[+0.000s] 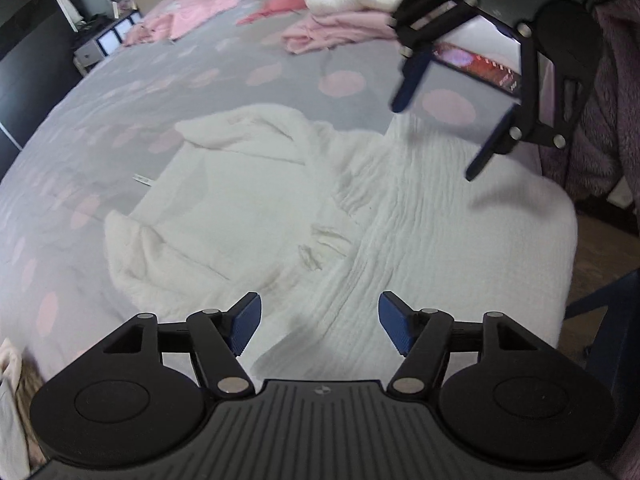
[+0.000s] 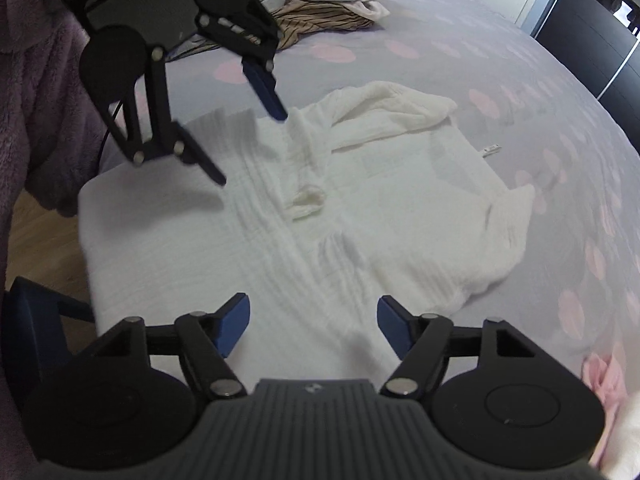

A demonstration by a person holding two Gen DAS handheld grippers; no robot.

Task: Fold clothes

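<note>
Both tools, left tool (image 1: 320,326) and right tool (image 2: 314,326), spread empty above my white garment (image 1: 256,208); regrip its edges evenly, I judge.

No words, numbers or brand names can be read. A small round emblem (image 1: 322,391) sits on the gripper body, and a small white tag (image 2: 490,149) lies beside the white garment (image 2: 400,200), its print too small.
</note>
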